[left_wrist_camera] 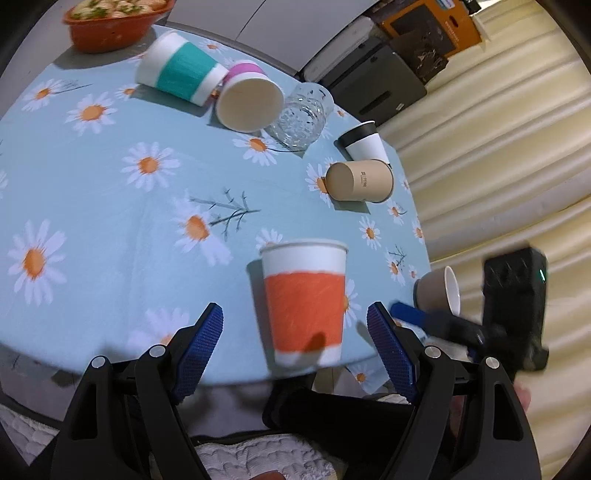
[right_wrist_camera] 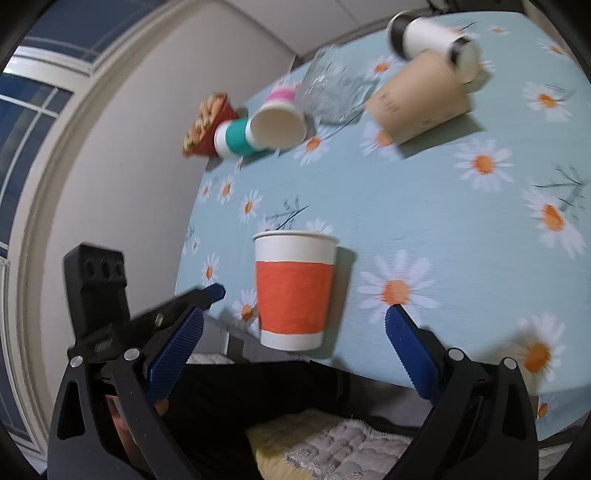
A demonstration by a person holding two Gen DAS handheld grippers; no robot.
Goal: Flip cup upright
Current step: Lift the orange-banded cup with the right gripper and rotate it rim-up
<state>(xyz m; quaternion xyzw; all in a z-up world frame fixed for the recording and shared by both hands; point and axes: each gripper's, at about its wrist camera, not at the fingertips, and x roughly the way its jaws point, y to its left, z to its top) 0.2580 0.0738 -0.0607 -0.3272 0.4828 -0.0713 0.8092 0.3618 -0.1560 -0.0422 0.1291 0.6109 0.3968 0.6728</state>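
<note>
Standing upright near the counter's (left_wrist_camera: 110, 221) front edge, the orange-banded cup (left_wrist_camera: 304, 306) sits mouth up on the daisy cloth, approx centre of both wrist views. Left gripper (left_wrist_camera: 295, 332) has its blue fingers (left_wrist_camera: 201, 343) spread wide, one each side of the cup at 9 and 3 o'clock, w/ clear gaps, not touching it. Right gripper (right_wrist_camera: 293, 343) is likewise spread wide, fingers (right_wrist_camera: 177, 350) flanking the cup (right_wrist_camera: 293, 291) w/o contact; both views are a bit motion-blurred. In the left view the right gripper shows at approx 4 o'clock, next to a brown mug (left_wrist_camera: 439, 291) lying on its side at the counter's edge. Other cups lie tipped over further back: teal-banded cup (left_wrist_camera: 181, 72) at 11 o'clock, touching a pink-banded cup (left_wrist_camera: 247, 98) whose mouth faces the camera; a clear glass (left_wrist_camera: 301, 116) just beside that at 12; a black-and-white cup (left_wrist_camera: 364, 144) and a kraft cup (left_wrist_camera: 360, 181) close together at 1–2 o'clock. A red bowl (left_wrist_camera: 110, 33) of food sits at the far edge, approx 11 o'clock.
</note>
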